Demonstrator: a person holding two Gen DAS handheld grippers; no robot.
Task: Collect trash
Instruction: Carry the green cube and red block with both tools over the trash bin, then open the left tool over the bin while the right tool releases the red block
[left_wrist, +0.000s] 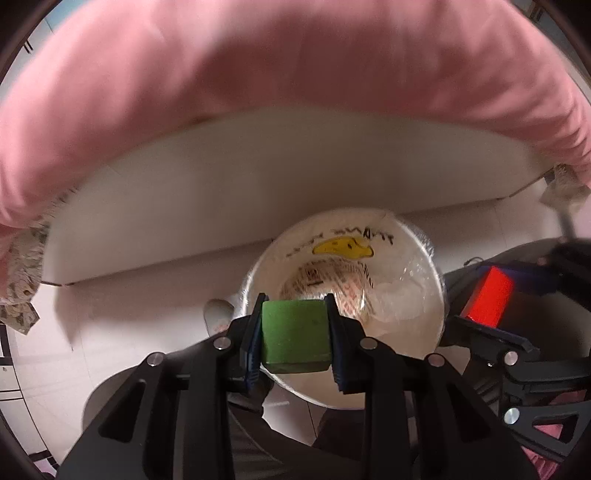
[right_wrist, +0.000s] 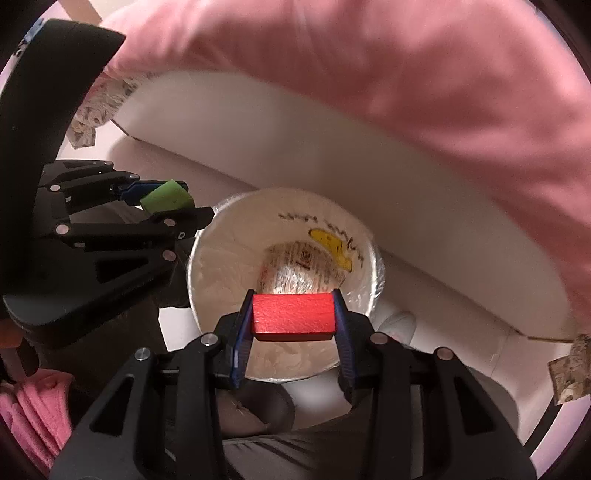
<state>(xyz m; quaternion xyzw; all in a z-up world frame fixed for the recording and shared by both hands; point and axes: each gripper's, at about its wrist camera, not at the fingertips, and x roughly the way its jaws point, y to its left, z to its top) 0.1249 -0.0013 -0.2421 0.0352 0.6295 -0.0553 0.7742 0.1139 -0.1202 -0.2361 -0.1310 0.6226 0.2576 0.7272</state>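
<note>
- Pale tiled floor (left_wrist: 44, 354) fills the lower left; a pink bedcover (left_wrist: 295, 74) arches across the top, white bed base (left_wrist: 221, 192) beneath it.
- Left gripper (left_wrist: 294, 330) clenched on a green block (left_wrist: 294, 328).
- Right gripper (right_wrist: 293, 318) clenched on a red block (right_wrist: 293, 315).
- White lined bin (right_wrist: 207, 266) sits at frame centre, below both blocks; a wrapper (right_wrist: 295, 273) lies inside.

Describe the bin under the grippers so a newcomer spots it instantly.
Find the pink bedding over the white bed base; on the floor beside it stands a round white bin lined with clear plastic. A yellow cartoon mark on its inner wall sets it apart; the green block and red block hang above it.
</note>
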